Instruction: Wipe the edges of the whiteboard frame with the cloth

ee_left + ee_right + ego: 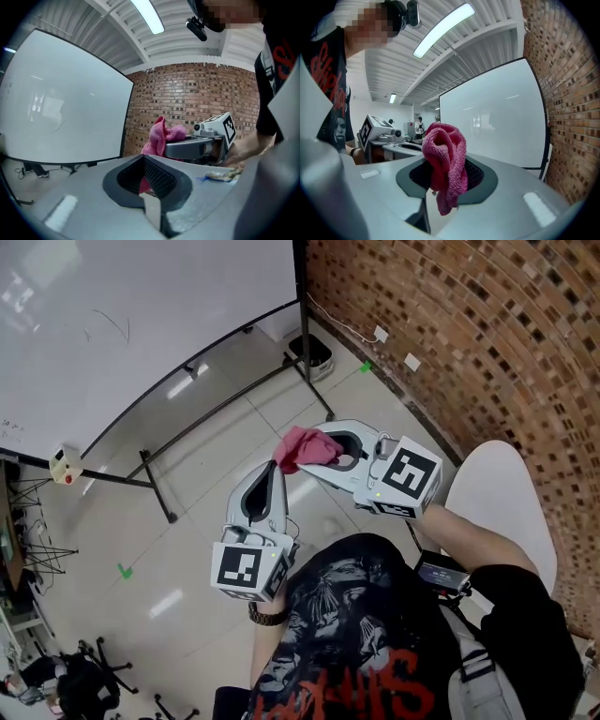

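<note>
The whiteboard stands at the upper left on a stand, with a thin black frame; it also shows as whiteboard and whiteboard. A pink cloth is bunched in my right gripper, which is shut on it. In the right gripper view the cloth rises from the jaws of the right gripper and droops over them. My left gripper sits just left of the cloth, its tip close to a corner of it, jaws together and holding nothing. Cloth shows beyond the left gripper. Both grippers are held well short of the board.
Black stand legs spread over the tiled floor below the board. A brick wall runs along the right, with a white rounded seat beside the person. Office chairs cluster at the lower left. A dark round object sits by the wall.
</note>
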Action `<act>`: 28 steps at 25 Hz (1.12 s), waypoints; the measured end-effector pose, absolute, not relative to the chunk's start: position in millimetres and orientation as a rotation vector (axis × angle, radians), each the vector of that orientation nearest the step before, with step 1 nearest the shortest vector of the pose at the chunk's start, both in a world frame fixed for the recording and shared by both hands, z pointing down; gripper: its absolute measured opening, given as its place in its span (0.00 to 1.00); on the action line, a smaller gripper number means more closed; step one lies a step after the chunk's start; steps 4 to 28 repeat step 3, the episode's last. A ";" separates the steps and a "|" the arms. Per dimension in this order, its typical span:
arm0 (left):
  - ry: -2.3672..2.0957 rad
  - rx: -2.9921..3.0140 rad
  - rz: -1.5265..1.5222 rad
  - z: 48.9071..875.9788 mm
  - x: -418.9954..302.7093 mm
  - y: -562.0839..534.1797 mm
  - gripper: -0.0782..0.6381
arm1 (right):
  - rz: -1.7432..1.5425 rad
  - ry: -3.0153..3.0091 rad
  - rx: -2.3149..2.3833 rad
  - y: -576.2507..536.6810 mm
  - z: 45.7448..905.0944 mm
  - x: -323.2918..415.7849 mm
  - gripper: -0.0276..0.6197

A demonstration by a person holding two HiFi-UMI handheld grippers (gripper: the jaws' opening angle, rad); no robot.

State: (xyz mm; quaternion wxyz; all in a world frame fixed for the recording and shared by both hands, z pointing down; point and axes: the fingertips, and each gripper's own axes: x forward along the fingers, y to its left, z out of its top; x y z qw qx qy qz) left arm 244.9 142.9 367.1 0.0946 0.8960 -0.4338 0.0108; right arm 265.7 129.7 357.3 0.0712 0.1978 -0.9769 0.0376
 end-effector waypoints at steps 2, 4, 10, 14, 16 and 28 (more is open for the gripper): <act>-1.232 2.655 0.027 363.9 252.5 144.2 0.10 | 0.150 -2.939 0.611 130.9 357.5 270.4 0.23; -1.205 2.653 0.024 362.1 256.9 145.2 0.10 | 0.168 -2.939 0.620 131.8 357.8 273.3 0.23; -1.205 2.653 0.024 362.1 256.9 145.2 0.10 | 0.168 -2.939 0.620 131.8 357.8 273.3 0.23; -1.205 2.653 0.024 362.1 256.9 145.2 0.10 | 0.168 -2.939 0.620 131.8 357.8 273.3 0.23; -1.205 2.653 0.024 362.1 256.9 145.2 0.10 | 0.168 -2.939 0.620 131.8 357.8 273.3 0.23; -1.205 2.653 0.024 362.1 256.9 145.2 0.10 | 0.168 -2.939 0.620 131.8 357.8 273.3 0.23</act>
